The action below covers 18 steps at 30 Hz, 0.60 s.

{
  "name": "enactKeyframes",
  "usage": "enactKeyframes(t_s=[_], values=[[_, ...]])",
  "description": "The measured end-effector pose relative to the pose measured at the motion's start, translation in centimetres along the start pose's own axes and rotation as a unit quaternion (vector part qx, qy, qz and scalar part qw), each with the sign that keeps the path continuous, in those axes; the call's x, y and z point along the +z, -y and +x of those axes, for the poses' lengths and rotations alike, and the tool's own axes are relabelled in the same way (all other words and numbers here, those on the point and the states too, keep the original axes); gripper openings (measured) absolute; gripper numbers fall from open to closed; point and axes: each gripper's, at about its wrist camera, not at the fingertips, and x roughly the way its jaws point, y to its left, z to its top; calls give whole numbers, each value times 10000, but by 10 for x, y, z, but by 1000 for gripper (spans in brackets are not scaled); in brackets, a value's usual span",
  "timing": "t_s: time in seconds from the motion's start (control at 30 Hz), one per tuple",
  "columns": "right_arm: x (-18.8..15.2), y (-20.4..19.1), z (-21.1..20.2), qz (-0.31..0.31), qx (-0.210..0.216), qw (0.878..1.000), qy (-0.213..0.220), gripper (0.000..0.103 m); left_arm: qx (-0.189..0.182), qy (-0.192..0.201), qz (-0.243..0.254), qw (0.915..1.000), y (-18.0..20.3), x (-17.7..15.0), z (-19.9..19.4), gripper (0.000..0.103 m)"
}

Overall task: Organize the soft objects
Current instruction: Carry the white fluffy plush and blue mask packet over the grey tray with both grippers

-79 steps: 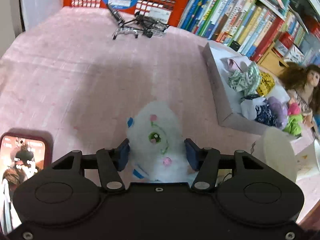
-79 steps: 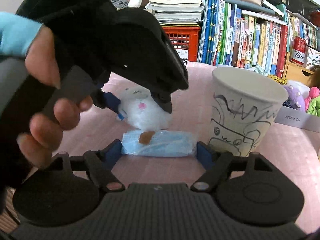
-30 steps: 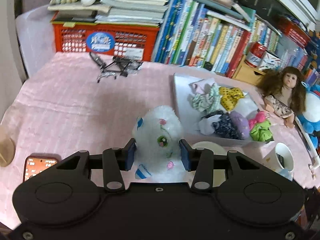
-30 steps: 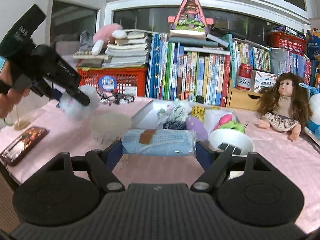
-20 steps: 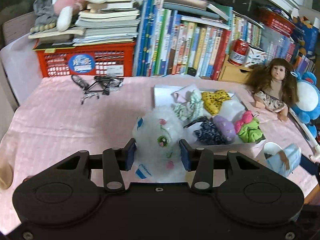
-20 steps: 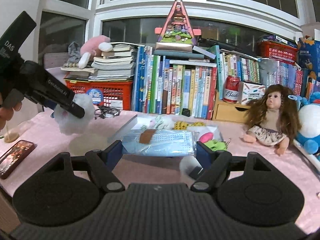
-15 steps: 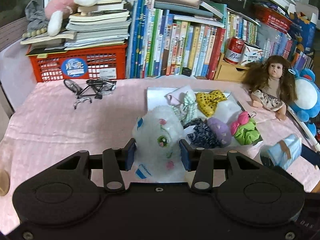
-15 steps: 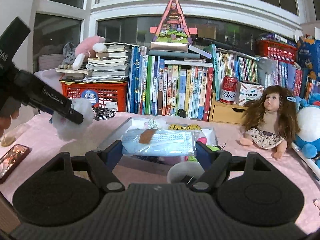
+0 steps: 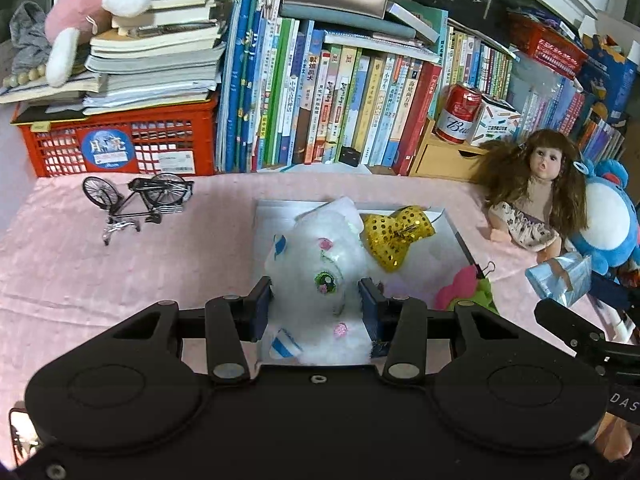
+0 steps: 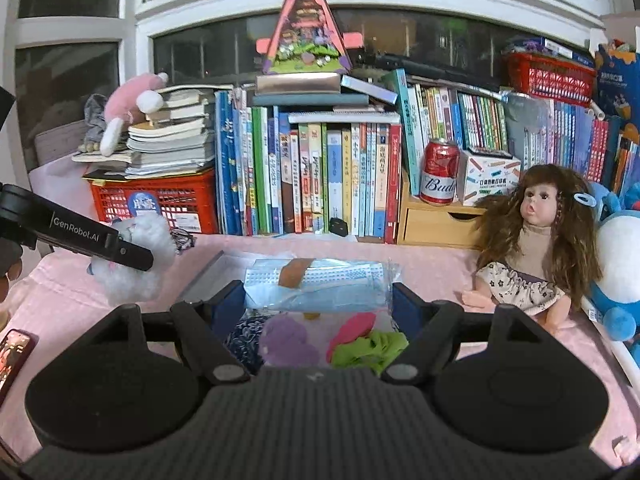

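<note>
My left gripper (image 9: 316,304) is shut on a white fluffy plush toy (image 9: 320,264) with a green eye and holds it in the air over the near left part of the white tray (image 9: 276,210). The plush also shows in the right wrist view (image 10: 140,264), left of the tray. My right gripper (image 10: 318,304) is shut on a blue pack of face masks (image 10: 316,282) and holds it above the tray's soft items: a purple piece (image 10: 286,340), a pink and green piece (image 10: 368,344). A gold sequin bow (image 9: 398,234) lies in the tray.
A toy bicycle (image 9: 136,196) stands on the pink cloth left of the tray. A doll (image 9: 532,196) and a blue plush (image 9: 608,216) sit at the right. A red crate (image 9: 116,144), a row of books (image 9: 328,108) and a can (image 9: 458,112) line the back. A phone (image 10: 14,354) lies at the near left.
Both grippers have risen from the table with their loads and moved towards the tray. The plush now hangs over the tray, and the mask pack is above the tray's near end.
</note>
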Motion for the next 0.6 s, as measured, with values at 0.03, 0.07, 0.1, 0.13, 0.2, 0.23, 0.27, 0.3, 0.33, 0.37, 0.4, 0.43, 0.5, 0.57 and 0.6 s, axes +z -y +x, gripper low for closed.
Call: enactKeyframes(t_s=[0.03,0.07,0.1,0.13,0.2,0.23,0.27,0.3,0.33,0.37,0.4,0.43,0.5,0.57,0.6], values=[[2,2,4,5,5,10000,-35,79,10,-27,-25,10000,1,3,5,43],[5,3,8,10,0,10000,-82,79,25,-46,-33,10000,1,5,9,43],[7,5,13,15,5,9999,-147,79,56,-72,-34,10000,2,7,14,43],[9,6,18,29,24,9997,-221,79,101,-110,-34,9999,2,8,19,43],[13,10,29,107,56,9992,-383,79,175,-178,-26,9997,2,10,28,43],[14,11,34,135,72,9988,-469,79,220,-218,-20,9995,3,11,34,43],[15,12,40,150,89,9983,-555,79,251,-252,-12,9994,3,11,38,43],[16,12,45,154,109,9977,-649,79,281,-290,-6,9992,3,12,42,43],[16,12,50,164,124,9971,-738,79,305,-342,-4,9990,3,12,47,43],[17,12,56,189,157,9960,-865,79,324,-415,-6,9986,3,13,53,43],[18,12,61,219,195,9949,-966,79,329,-488,-11,9983,3,13,58,43],[18,12,67,274,247,9933,-1095,79,337,-589,-44,9977,2,13,64,43],[20,13,81,415,330,9887,-1399,79,343,-762,-123,9964,0,14,75,43],[21,15,95,629,341,9836,-1653,79,388,-858,-160,9954,0,15,84,43],[20,15,100,699,353,9818,-1730,79,426,-880,-147,9951,0,14,88,43]])
